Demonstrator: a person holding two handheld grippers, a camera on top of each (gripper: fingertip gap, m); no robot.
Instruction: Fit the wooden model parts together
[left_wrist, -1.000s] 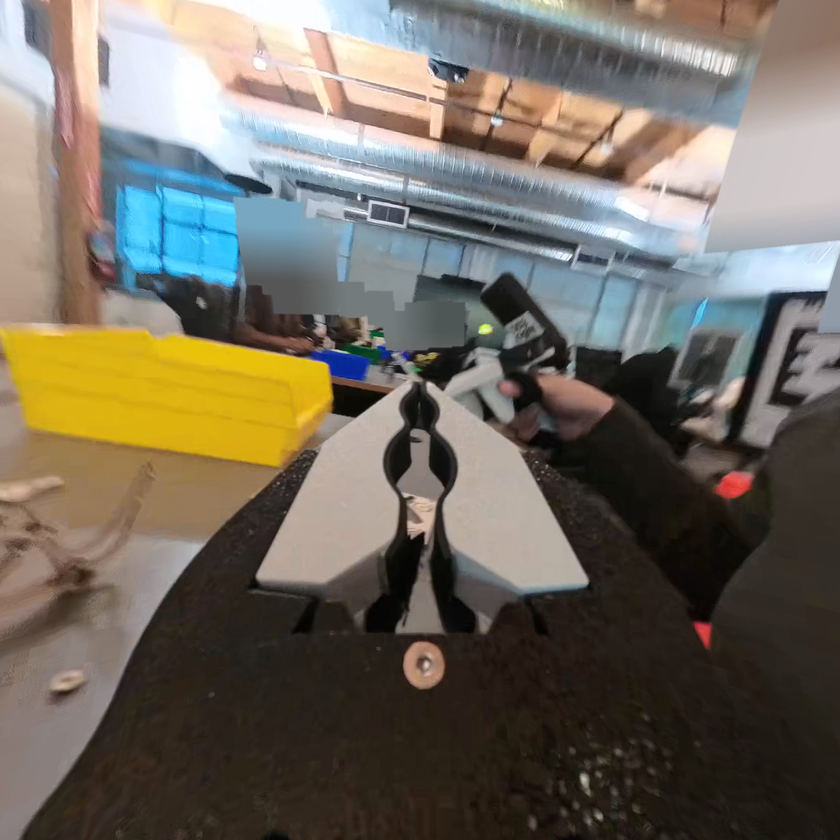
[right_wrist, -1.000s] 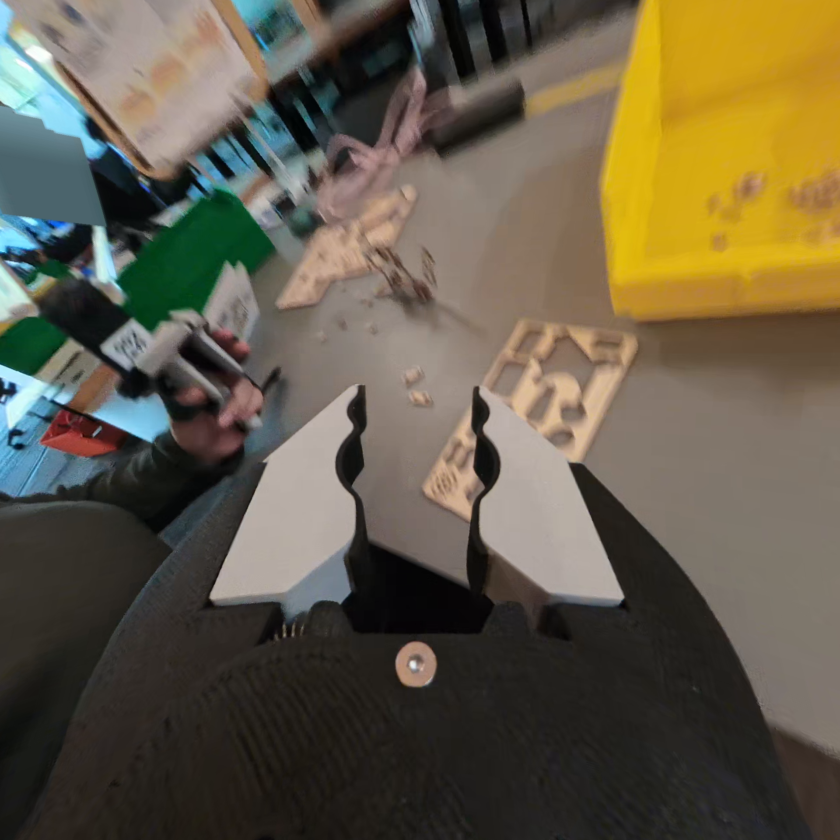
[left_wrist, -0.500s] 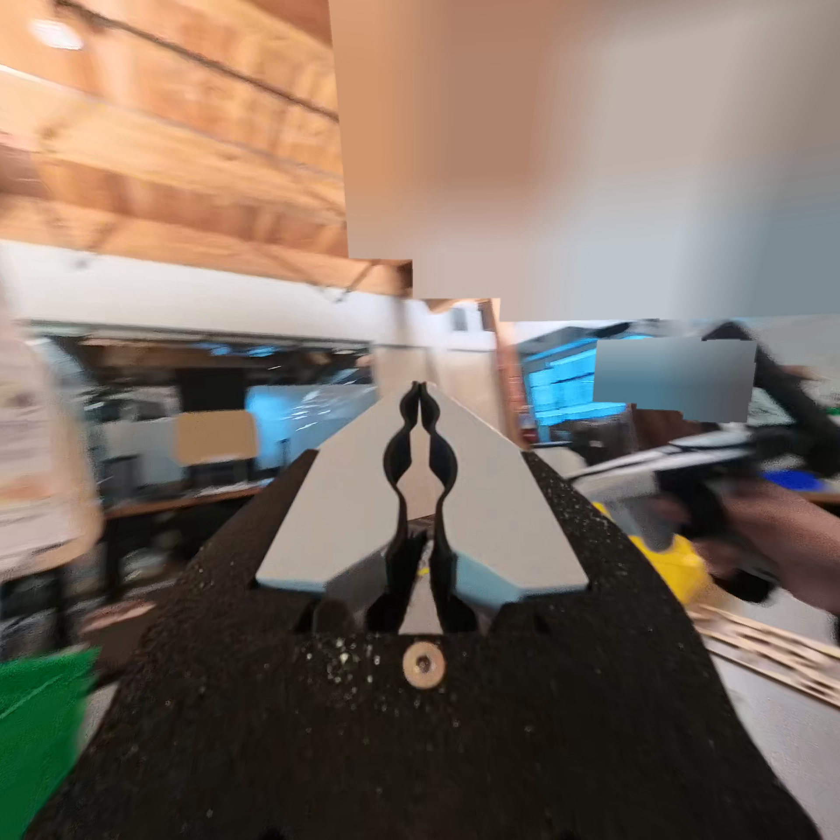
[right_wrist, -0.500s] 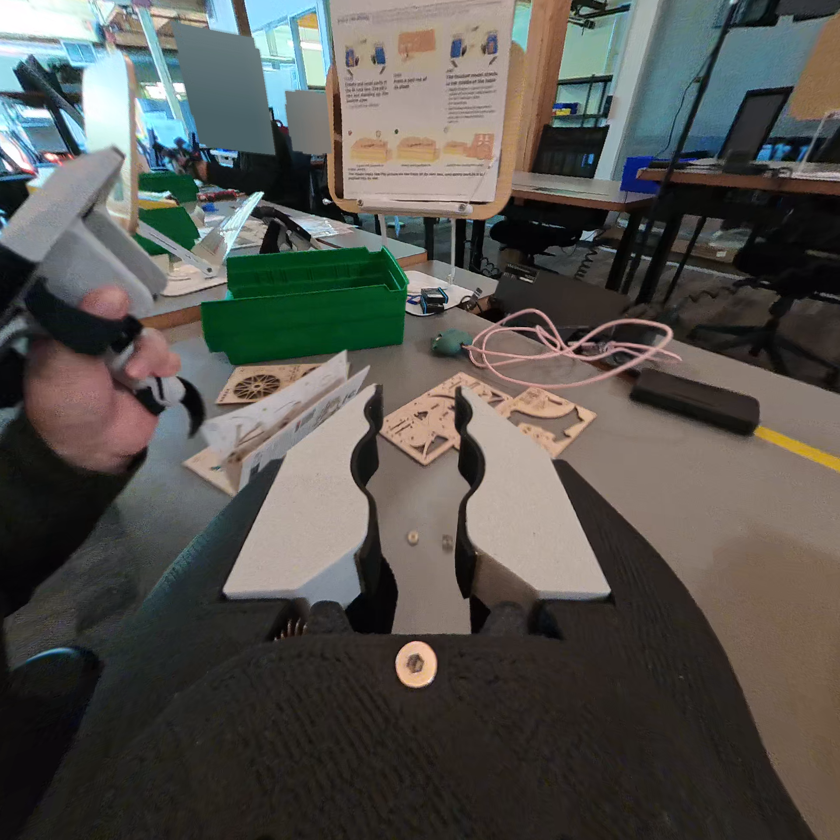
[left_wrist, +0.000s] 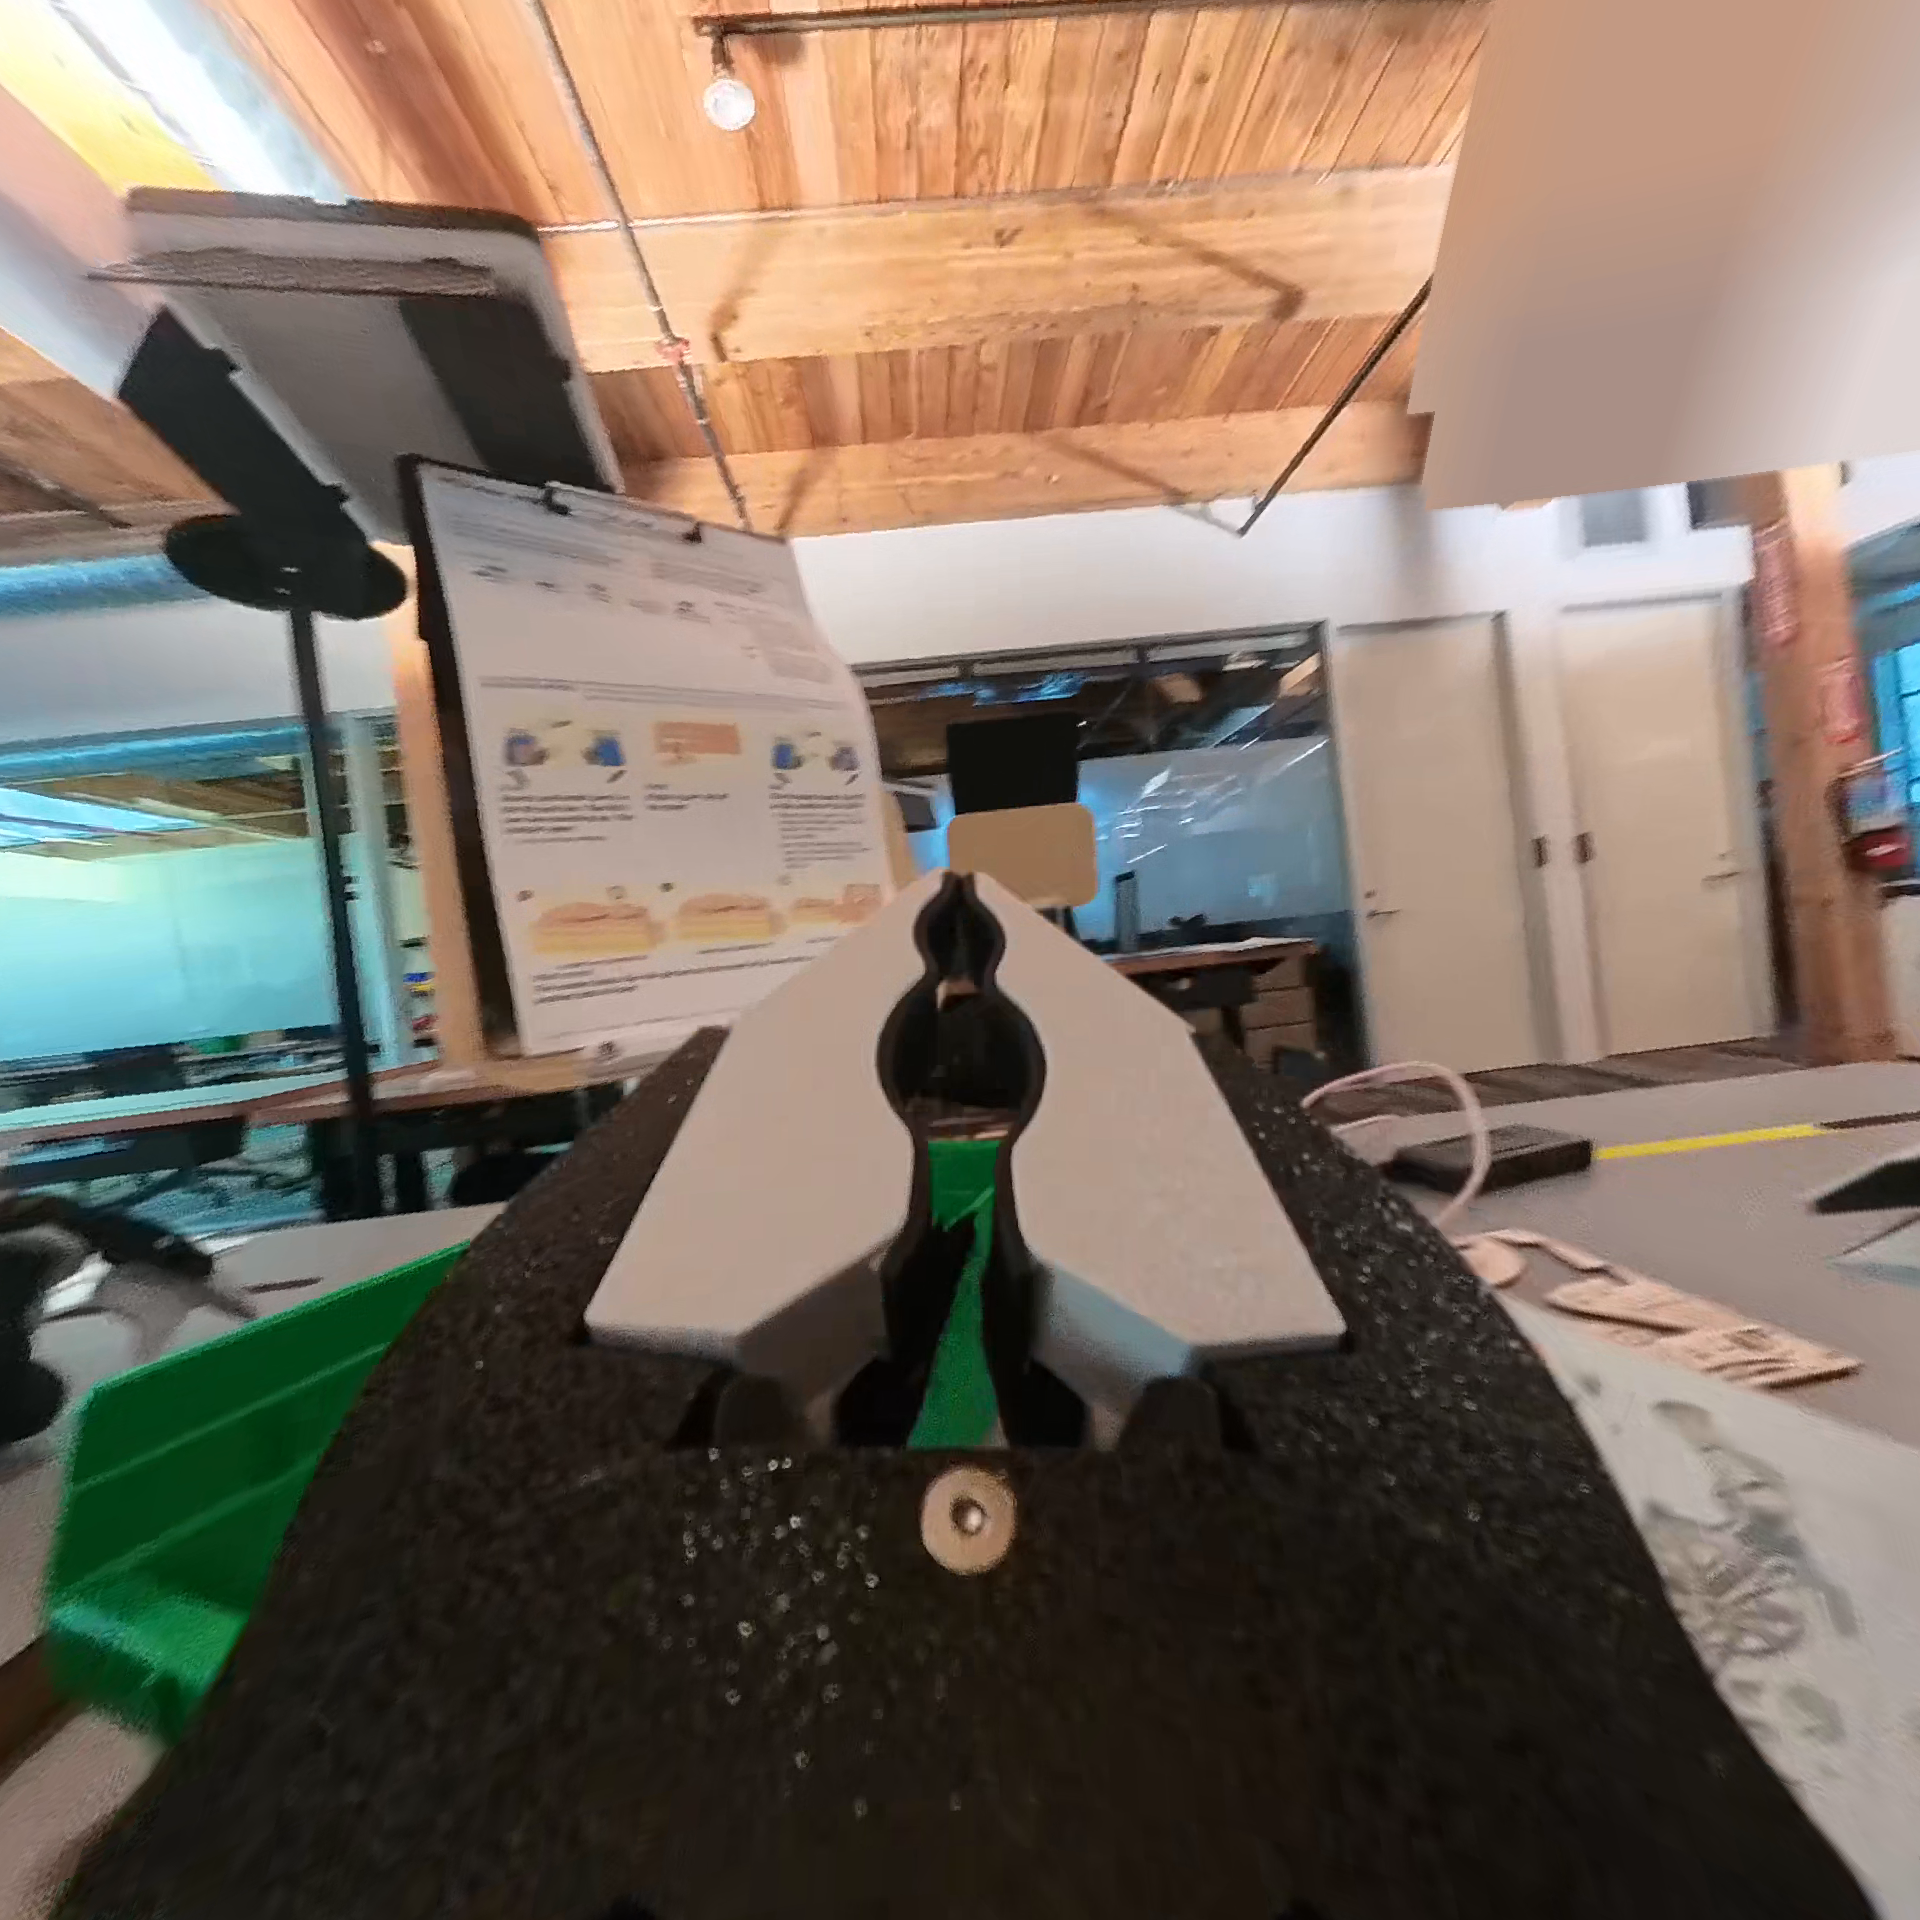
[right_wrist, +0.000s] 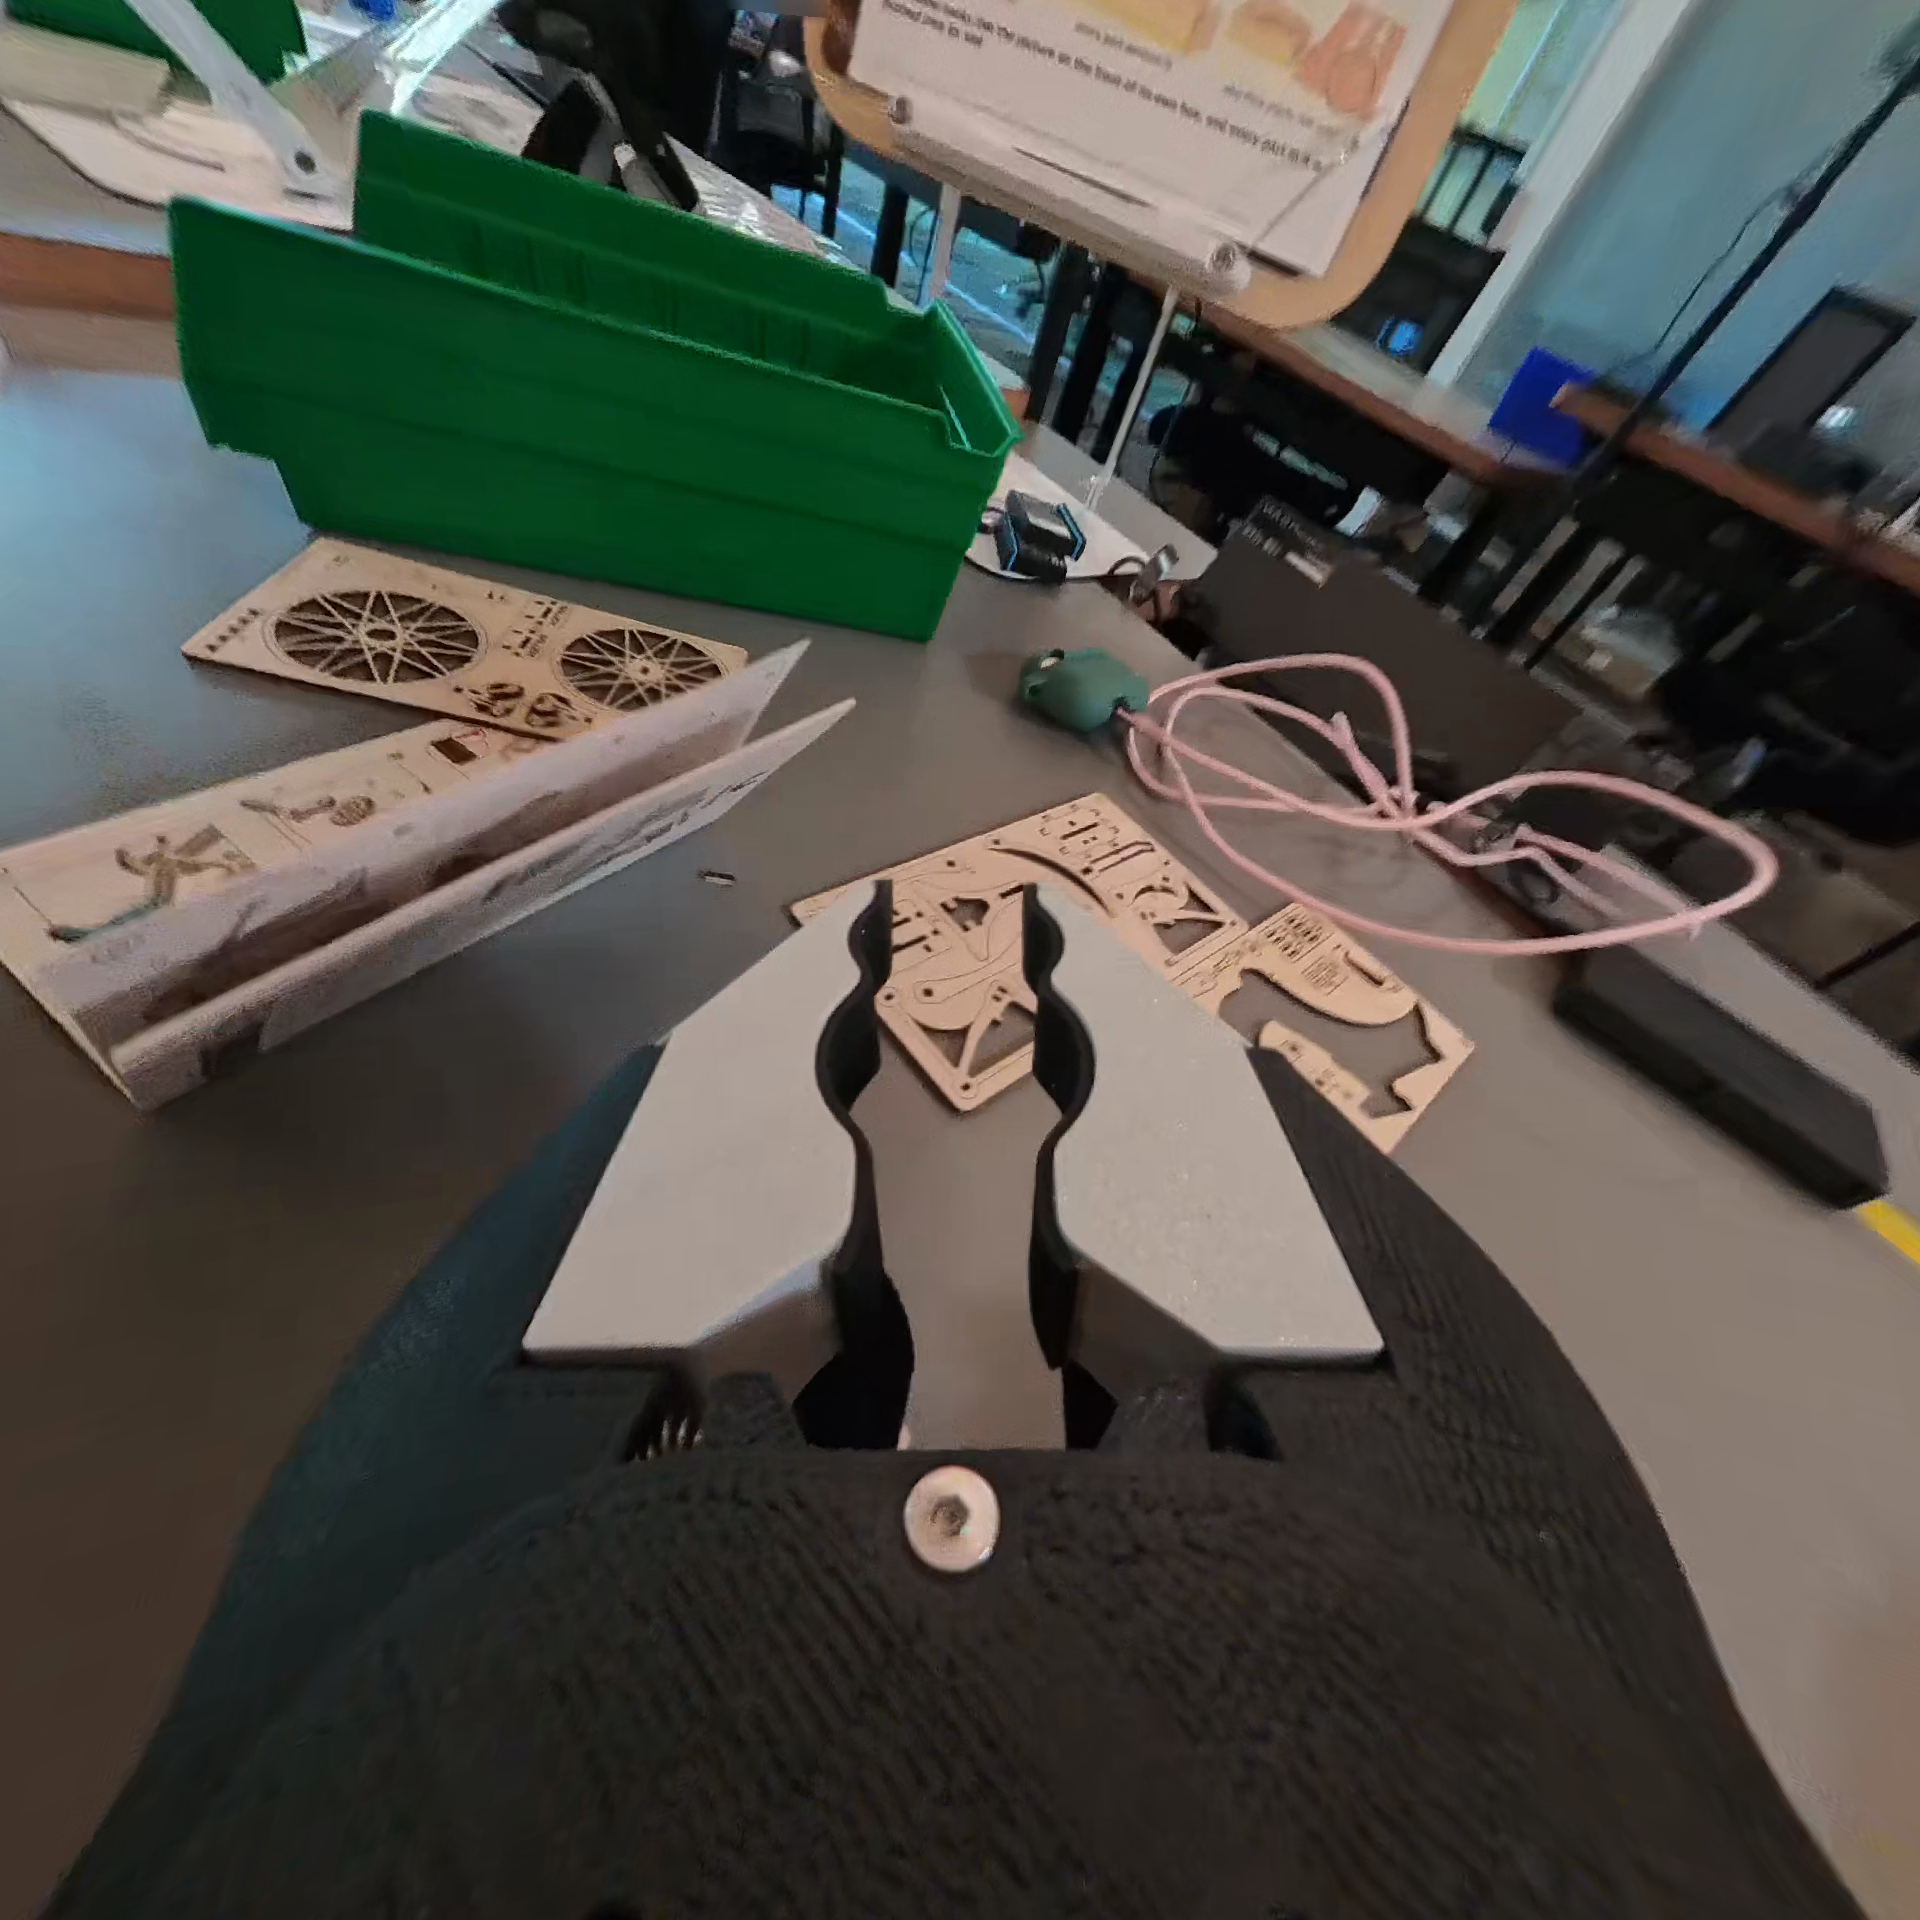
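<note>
Several laser-cut wooden sheets lie flat on the grey table. In the right wrist view, one sheet (right_wrist: 1112, 862) lies just under and ahead of my right gripper (right_wrist: 958, 914), which is open and empty above the table. A second sheet (right_wrist: 1340, 987) lies to its right. A sheet with two spoked wheels (right_wrist: 457, 655) lies far left, and another (right_wrist: 197, 847) lies under a folded booklet (right_wrist: 468, 862). My left gripper (left_wrist: 958, 885) is shut with its tips touching, raised and pointing level. Nothing clearly shows between its fingers. Wooden sheets (left_wrist: 1683, 1340) lie to its right.
Stacked green bins (right_wrist: 582, 436) stand at the back left, and also show in the left wrist view (left_wrist: 239, 1455). An instruction board (left_wrist: 665, 810) stands behind them. A pink cable (right_wrist: 1455, 821), a small green object (right_wrist: 1081, 686) and a black box (right_wrist: 1714, 1049) lie at the right. One gripper's finger ends stand about 30 cm off the other's.
Both views have swung away from the yellow bin toward the green bins and instruction board. The right gripper has tipped down over the wooden sheets. The left stays shut, the right open.
</note>
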